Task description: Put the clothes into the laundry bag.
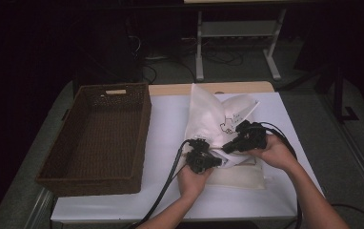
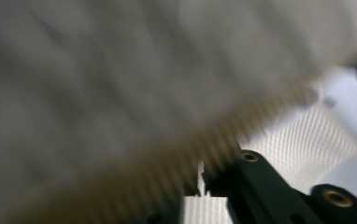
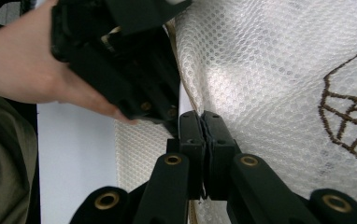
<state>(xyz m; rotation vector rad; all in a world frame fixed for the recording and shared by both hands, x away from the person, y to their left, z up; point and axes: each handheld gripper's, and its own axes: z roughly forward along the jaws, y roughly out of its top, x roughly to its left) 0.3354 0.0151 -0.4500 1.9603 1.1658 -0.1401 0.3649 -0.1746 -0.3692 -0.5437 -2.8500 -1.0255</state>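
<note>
A white mesh bag [image 1: 213,114] with a brown stitched emblem [image 3: 349,116] lies on the white table [image 1: 170,119]. A cream cushion [image 1: 239,176] sits at its near end; whether it is partly inside the bag I cannot tell. My left gripper [image 1: 218,162] comes in from the near side and meets the bag's near edge. Its jaws [image 2: 202,186] are shut with a strip of white mesh [image 2: 303,140] pinched between them. My right gripper [image 1: 225,149] [image 3: 203,135] is shut on the same edge of the mesh [image 3: 270,70], right beside the left gripper [image 3: 167,116].
A large brown wicker basket [image 1: 94,88] stands with nothing in it on the left half of the table. A bare strip of table runs between it and the bag. Cables trail from both grippers toward the near edge. Beyond the table stand metal furniture legs [image 1: 199,47].
</note>
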